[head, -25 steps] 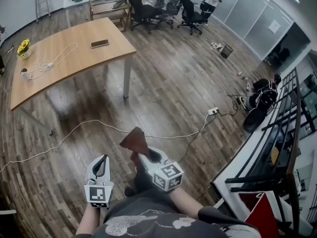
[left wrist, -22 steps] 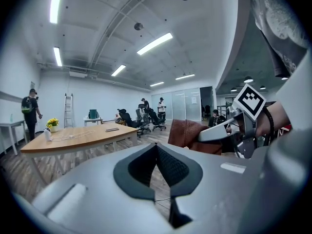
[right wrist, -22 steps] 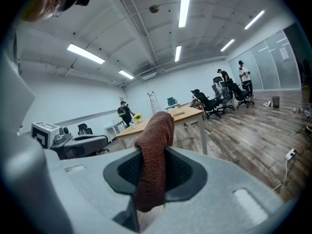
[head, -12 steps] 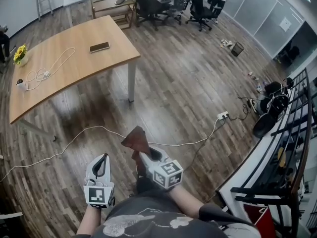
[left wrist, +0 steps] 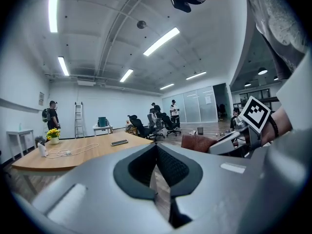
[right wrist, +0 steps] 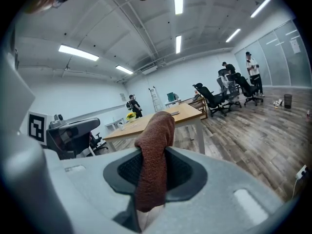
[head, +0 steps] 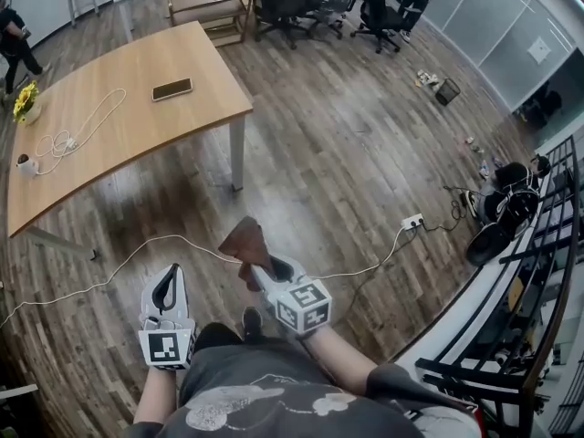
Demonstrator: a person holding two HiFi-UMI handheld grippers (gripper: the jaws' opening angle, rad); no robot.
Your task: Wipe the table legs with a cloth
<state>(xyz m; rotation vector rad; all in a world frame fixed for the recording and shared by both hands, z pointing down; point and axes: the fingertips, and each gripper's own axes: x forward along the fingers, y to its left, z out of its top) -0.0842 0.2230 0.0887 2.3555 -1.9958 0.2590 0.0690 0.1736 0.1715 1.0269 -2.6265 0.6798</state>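
The wooden table (head: 109, 126) stands ahead on white legs; its nearest leg (head: 236, 153) is at the right corner, well beyond both grippers. My right gripper (head: 262, 273) is shut on a brown cloth (head: 245, 243), which sticks up out of the jaws. In the right gripper view the cloth (right wrist: 155, 155) hangs between the pads, with the table leg (right wrist: 201, 134) far behind it. My left gripper (head: 167, 289) is held low at the left. Its jaws (left wrist: 156, 172) are shut with nothing in them.
A white cable (head: 146, 243) runs across the wood floor to a power strip (head: 412, 220). A phone (head: 172, 88), a coiled cord and flowers (head: 25, 101) lie on the tabletop. Office chairs (head: 283, 3) stand at the back. A black railing (head: 511, 318) and bags are at the right.
The view has shifted a little toward the table. My left gripper has drifted slightly left. The right gripper still holds the cloth.
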